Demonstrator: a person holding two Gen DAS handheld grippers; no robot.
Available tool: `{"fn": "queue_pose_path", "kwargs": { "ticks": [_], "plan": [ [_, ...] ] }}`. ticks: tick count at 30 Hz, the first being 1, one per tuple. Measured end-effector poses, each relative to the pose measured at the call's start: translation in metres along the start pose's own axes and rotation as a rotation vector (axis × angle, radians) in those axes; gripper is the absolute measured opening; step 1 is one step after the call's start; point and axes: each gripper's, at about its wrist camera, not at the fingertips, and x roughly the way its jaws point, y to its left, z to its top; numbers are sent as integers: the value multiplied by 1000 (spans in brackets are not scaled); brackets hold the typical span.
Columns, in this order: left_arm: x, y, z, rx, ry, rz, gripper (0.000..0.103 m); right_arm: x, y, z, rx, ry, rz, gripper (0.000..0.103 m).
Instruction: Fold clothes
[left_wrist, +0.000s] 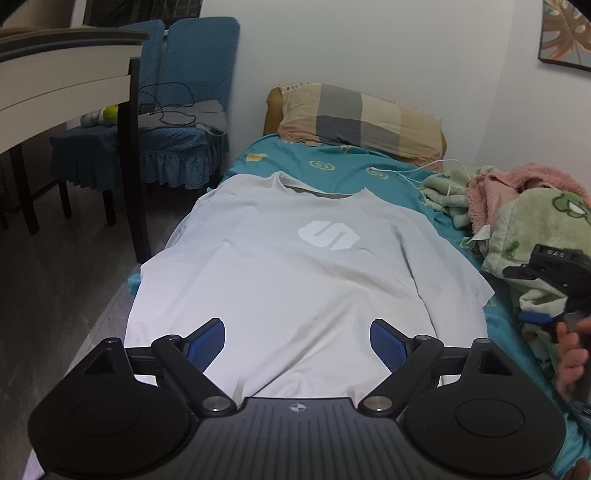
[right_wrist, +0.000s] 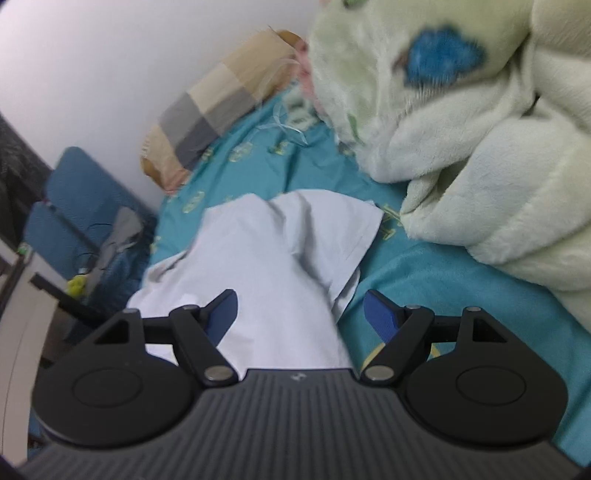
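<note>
Pale grey cotton T-shirt with a white S-shaped logo on the chest (left_wrist: 295, 280) lies spread flat, front up, on the teal patterned bedsheet (left_wrist: 332, 166), its collar toward the head of the bed and its hem nearest my left gripper (left_wrist: 297, 341). I see that gripper's blue-padded fingers (left_wrist: 210, 341) spread wide over the lower part of the shirt, holding nothing. From my right wrist camera, the right gripper (right_wrist: 300, 319) is likewise spread wide and empty; its left finger hangs over the shirt's cloth and its right finger over bare sheet, with the shirt's side edge and one short sleeve (right_wrist: 351, 236) between and ahead of them. In the left view I catch the right gripper's dark body at the frame's edge, with a person's hand (left_wrist: 572, 358) around it. A checked beige-and-grey pillow (left_wrist: 358, 118) sits at the head of the bed against the white wall. A rumpled pale green fleece blanket (right_wrist: 480, 147) is heaped beside the shirt, close to the sleeve. Two blue-covered chairs (left_wrist: 177, 110) stand off the bed's far side.
</note>
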Motion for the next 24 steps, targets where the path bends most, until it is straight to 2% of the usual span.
{"fn": "queue_pose_path", "kwargs": {
  "ticks": [4,6,8,10,15,17,19,24],
  "plan": [
    [7,11,0,-58,11,2,88,40,-26,6,148,-7,0,78],
    [15,14,0,-75,24,5,88,57,-34,7,177,-23,-8,78],
    [24,18,1,-89,36,1,88,73,-37,10,181,-41,-1,69],
    [33,21,2,-103,47,-3,88,88,-39,13,173,-57,0,68],
    [57,31,1,-141,74,-15,88,121,-32,25,12,-115,-52,50],
    [65,35,1,-154,85,-13,88,130,-22,28,-86,-121,-62,13],
    [71,39,1,-162,94,-8,88,137,-8,29,-190,-124,-65,9],
    [74,40,5,-153,82,15,88,119,17,68,-319,-236,-139,6]
  ]
}}
